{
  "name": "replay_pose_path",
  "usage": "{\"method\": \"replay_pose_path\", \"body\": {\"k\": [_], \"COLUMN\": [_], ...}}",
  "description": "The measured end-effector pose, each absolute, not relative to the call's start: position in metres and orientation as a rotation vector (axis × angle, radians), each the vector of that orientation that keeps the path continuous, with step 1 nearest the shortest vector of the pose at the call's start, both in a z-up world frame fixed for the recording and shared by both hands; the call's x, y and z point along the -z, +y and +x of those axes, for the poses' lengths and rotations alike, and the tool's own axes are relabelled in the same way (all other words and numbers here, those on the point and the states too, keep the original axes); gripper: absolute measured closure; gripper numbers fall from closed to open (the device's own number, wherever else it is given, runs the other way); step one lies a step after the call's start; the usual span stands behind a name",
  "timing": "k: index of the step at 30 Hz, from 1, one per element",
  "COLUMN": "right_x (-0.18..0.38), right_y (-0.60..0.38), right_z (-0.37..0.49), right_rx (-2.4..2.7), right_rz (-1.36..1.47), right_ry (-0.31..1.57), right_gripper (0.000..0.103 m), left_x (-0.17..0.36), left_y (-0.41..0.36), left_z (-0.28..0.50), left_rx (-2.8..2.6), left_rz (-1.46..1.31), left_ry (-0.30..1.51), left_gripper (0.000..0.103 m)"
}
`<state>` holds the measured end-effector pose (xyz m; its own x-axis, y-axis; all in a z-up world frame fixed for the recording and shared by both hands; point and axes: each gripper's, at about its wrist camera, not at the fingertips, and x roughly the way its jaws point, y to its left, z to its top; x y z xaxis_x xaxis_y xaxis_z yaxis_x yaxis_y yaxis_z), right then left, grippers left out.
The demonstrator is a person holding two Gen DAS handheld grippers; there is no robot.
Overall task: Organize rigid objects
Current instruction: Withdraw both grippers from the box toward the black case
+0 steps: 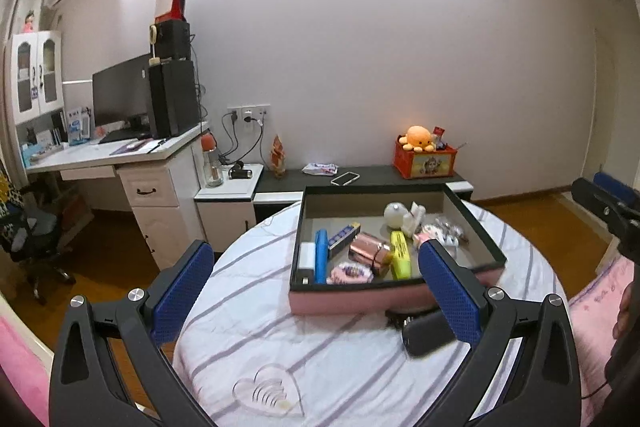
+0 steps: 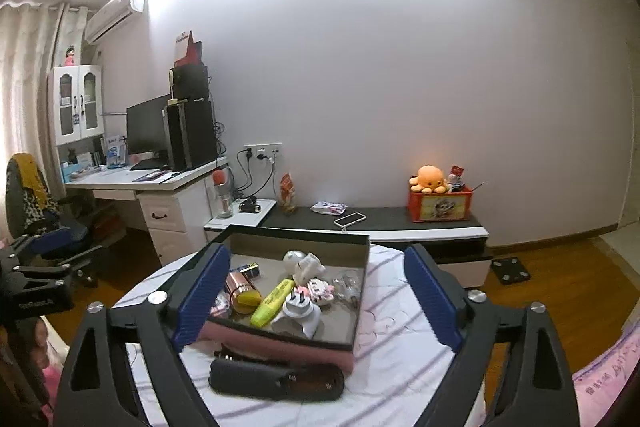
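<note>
Both grippers, left (image 1: 316,287) and right (image 2: 316,291), gape wide and empty above the tray (image 2: 280,341); black comb (image 2: 276,381) lies just before it.

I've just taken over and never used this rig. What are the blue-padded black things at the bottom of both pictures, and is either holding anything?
They are two handheld grippers a person carries, each with a camera looking along its fingers. One picture is the left gripper view, the other the right gripper view. Both stand open and hold nothing. Ahead, on a round table with a striped white cloth, sits a shallow pink-sided tray holding a yellow highlighter, a white plug adapter, a blue bar and other small items. A dark oblong case lies on the cloth in front of the tray.
</note>
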<state>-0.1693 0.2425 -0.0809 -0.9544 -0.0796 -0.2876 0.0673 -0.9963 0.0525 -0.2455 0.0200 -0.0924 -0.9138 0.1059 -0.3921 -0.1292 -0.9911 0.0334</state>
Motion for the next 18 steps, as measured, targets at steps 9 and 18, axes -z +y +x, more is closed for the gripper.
{"method": "replay_pose_path", "body": {"k": [9,18], "right_x": [0.08,0.098], "right_y": [0.243,0.246], "right_z": [-0.133,-0.138], "right_rx": [3.063,3.071], "right_rz": [0.435,0.553], "right_ry": [-0.057,-0.067], "right_gripper": [0.0,0.0], "left_x": [0.098,0.12], "left_y": [0.018,0.038], "left_z": [-0.219,-0.221], "left_rx": [-2.915,-2.846], "left_rz": [-0.667,-0.755], "left_ry": [0.132,0.212], "left_gripper": [0.0,0.0]}}
